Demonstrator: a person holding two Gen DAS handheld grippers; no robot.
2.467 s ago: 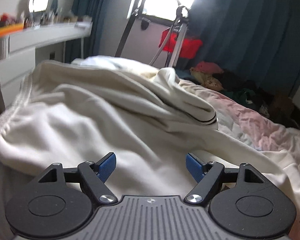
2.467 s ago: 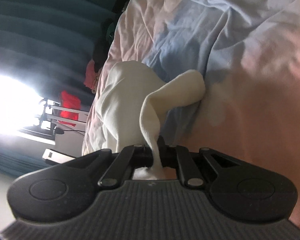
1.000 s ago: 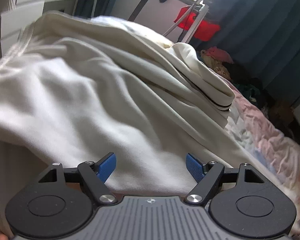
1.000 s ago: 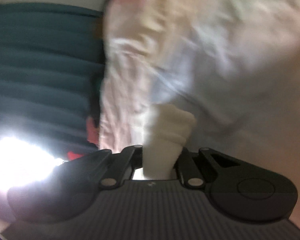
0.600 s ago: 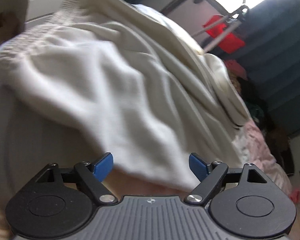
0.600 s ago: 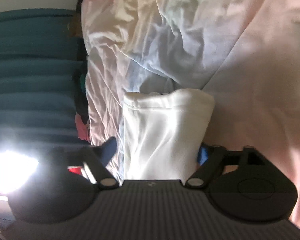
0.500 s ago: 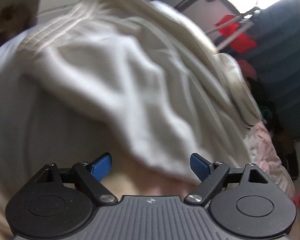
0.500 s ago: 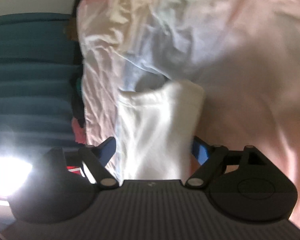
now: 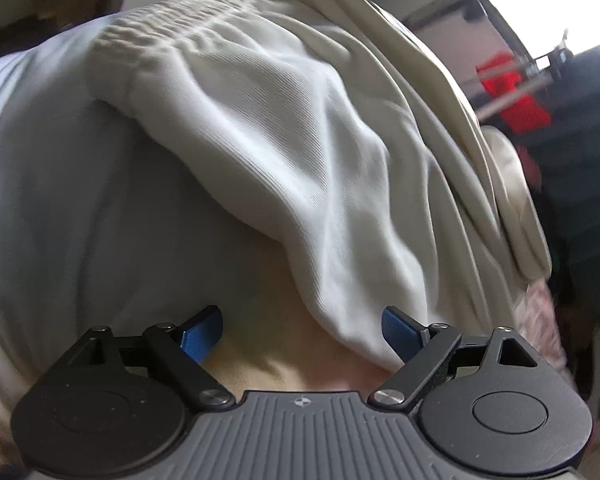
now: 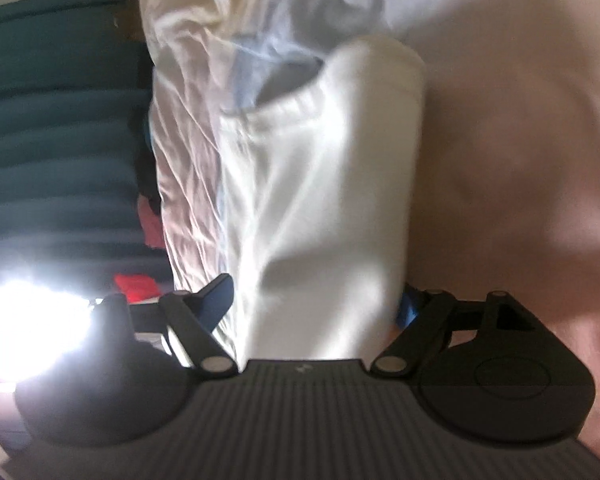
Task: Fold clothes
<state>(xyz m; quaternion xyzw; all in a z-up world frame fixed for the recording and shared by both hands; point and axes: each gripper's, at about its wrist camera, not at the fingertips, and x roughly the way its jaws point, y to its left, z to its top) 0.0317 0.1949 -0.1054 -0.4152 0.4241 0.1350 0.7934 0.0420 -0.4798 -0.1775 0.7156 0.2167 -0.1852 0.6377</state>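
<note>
Right gripper [image 10: 314, 308]: clamped on leg [image 10: 332, 184] a second ago, now apart; leg laid on bed [image 10: 520, 140]. Left gripper [image 9: 302, 330]: apart, shifted from mid-trousers [image 9: 300, 140] to their near edge. Fold stage apparently done; next grasp pending.
</note>
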